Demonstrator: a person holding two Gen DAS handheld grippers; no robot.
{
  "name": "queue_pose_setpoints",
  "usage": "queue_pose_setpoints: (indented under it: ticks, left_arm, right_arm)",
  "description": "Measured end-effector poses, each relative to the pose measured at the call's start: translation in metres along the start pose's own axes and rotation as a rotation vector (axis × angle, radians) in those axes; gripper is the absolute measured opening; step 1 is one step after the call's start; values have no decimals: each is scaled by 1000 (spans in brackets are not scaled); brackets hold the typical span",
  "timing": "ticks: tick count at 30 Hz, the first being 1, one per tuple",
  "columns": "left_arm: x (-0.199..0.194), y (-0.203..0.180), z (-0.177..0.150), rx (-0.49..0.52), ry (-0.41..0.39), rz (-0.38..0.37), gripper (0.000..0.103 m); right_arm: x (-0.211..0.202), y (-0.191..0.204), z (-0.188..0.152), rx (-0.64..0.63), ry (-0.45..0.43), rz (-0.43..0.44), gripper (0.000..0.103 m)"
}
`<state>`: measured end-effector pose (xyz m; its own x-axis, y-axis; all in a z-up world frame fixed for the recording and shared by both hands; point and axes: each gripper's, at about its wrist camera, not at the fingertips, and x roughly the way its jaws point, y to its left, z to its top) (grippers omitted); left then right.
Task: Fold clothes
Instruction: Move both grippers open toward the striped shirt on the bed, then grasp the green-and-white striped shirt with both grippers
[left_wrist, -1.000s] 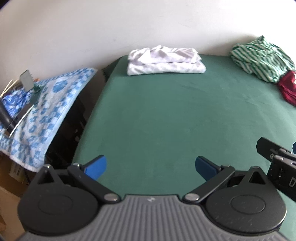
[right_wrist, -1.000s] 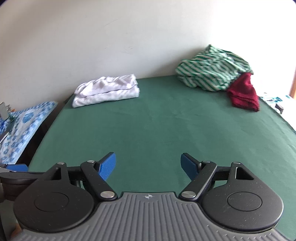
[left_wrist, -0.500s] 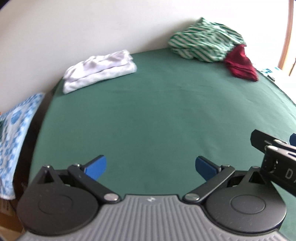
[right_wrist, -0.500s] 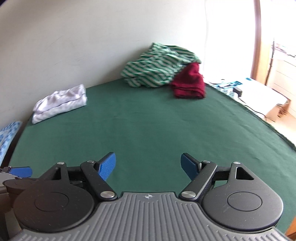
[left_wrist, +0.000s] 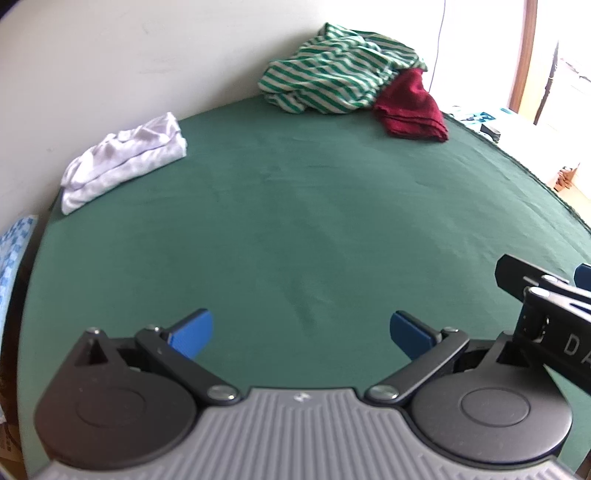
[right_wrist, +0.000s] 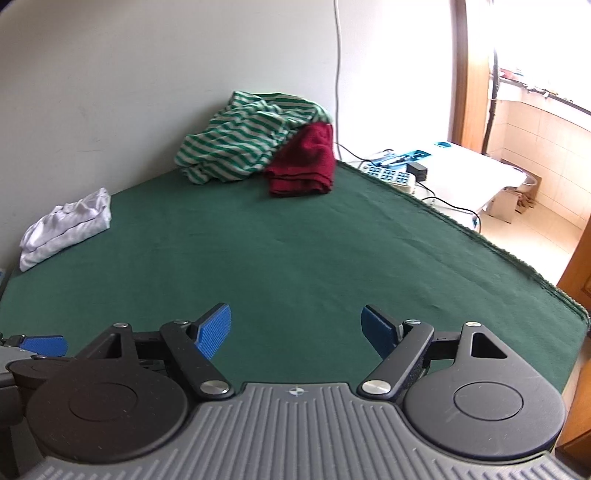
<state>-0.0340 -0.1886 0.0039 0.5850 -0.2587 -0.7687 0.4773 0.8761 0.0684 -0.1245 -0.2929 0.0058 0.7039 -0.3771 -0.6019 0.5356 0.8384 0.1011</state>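
A crumpled green-and-white striped garment (left_wrist: 332, 85) (right_wrist: 243, 147) lies heaped at the far edge of the green table (left_wrist: 295, 229) (right_wrist: 295, 251), against the wall. A dark red garment (left_wrist: 410, 107) (right_wrist: 303, 166) rests against its right side. At the far left sits a folded white pile (left_wrist: 122, 158) (right_wrist: 64, 225). My left gripper (left_wrist: 301, 332) is open over the near table, holding nothing. My right gripper (right_wrist: 297, 330) is open too and empty, well short of the heap.
A blue-and-white checked cloth (left_wrist: 11, 266) hangs off to the left of the table. Right of the table lie a power strip (right_wrist: 388, 173), cables and a white surface (right_wrist: 469, 166). A wooden door frame (right_wrist: 469, 74) stands at the right.
Both grippers have swung to the right: the striped and red garments have moved toward the middle of each view, and the white pile has slid left. Both stay open.
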Motion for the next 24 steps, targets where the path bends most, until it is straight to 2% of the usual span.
queue_pose_setpoints:
  ticks: [10,18,24]
  left_arm:
    - [6,-30,6,22,10,-14,102]
    - [11,-39,18,29,23,-26,102]
    - [19,-44,37,57,40,-42,102]
  right_arm:
    - [6,-28,4,19,6,-16,80]
    - [12,-40,7,22,14,-4,80]
    - [26,-41,29,-18,29,8,80]
